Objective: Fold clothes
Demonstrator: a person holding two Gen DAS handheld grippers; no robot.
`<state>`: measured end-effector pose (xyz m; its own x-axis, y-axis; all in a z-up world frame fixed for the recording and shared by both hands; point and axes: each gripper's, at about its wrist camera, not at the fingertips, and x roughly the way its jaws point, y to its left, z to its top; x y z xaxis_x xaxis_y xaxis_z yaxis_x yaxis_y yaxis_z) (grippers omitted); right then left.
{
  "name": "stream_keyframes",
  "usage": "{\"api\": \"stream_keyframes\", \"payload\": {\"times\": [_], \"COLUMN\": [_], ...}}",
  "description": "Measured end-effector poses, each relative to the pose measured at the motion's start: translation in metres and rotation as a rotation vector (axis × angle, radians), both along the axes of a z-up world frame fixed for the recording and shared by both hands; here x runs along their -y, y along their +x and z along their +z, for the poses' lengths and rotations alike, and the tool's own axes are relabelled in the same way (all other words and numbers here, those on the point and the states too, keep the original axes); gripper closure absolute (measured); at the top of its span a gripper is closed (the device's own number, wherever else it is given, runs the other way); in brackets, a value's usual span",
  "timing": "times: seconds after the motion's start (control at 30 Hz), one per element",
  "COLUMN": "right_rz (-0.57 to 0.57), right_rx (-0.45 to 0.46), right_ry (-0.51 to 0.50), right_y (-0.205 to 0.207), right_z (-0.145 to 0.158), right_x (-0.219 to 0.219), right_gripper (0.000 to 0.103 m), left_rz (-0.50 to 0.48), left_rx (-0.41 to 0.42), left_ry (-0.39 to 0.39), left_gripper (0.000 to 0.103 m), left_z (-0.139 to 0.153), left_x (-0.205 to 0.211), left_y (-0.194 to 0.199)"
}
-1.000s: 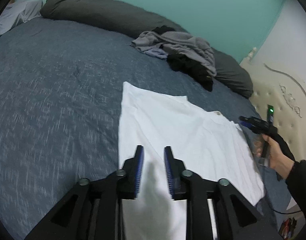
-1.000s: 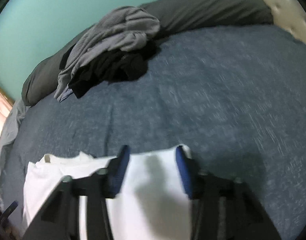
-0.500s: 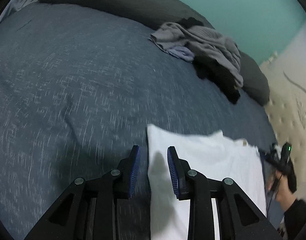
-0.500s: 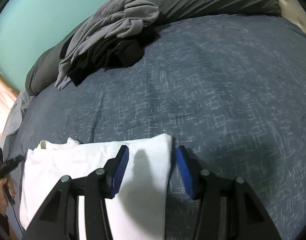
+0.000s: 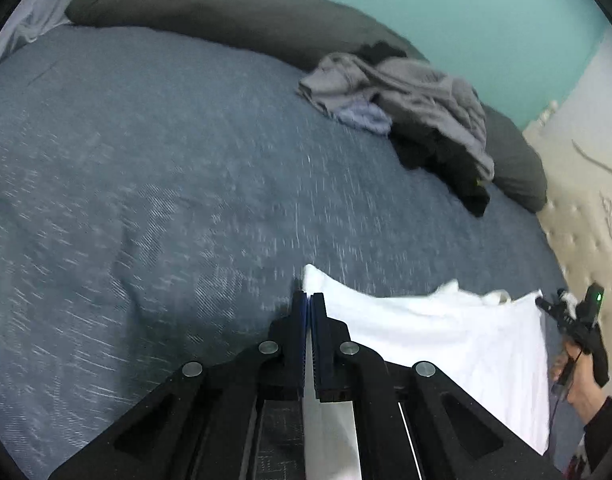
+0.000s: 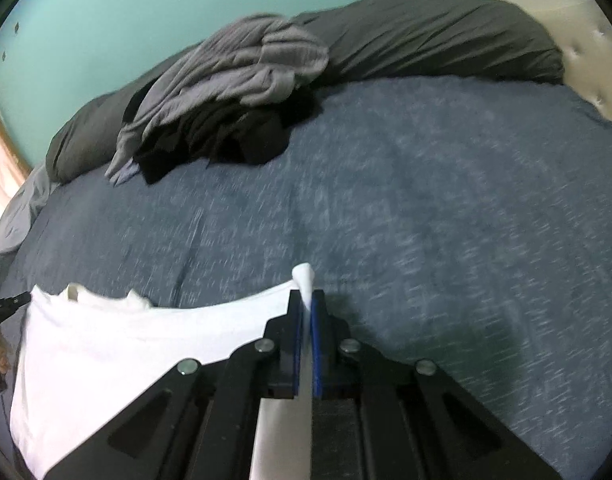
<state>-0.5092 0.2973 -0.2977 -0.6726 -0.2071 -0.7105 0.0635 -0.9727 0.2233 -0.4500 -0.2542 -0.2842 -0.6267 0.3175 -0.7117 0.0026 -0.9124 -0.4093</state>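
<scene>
Both grippers are clamped on the white T-shirt (image 5: 445,344): the left gripper (image 5: 308,300) has its blue pads pressed together on one corner, and the right gripper (image 6: 306,300) pinches the opposite corner, a small peak of cloth poking out past its tips. Between them the shirt stretches across the near edge of the blue-grey bedspread (image 5: 166,168). Farther back a heap of grey and black clothes (image 6: 226,108) leans on a dark grey pillow (image 6: 445,36) below the teal wall (image 5: 465,12).
</scene>
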Motion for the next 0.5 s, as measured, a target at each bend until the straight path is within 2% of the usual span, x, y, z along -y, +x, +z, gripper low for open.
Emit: {"api": "stream_keyframes", "payload": {"times": [0.17,0.3,0.5], "right_rz": [-0.027,-0.040,-0.048], "right_rx": [0.038,0.077,0.113], "right_ry": [0.008,0.011,-0.028], "right_y": [-0.008,-0.015,-0.012], "right_z": [-0.009,-0.019,-0.021], "right_x": [-0.002,-0.002,-0.009], "right_gripper": [0.099,0.099,0.095], "left_rz": [0.005,0.002,0.003], "left_rx": [0.005,0.041,0.084], "left_ry": [-0.022,-0.038,0.005], "left_gripper": [0.101,0.101,0.100], "left_z": [0.007,-0.003,-0.014], "left_x": [0.002,-0.001,0.000], "left_y": [-0.007,-0.017,-0.018]}}
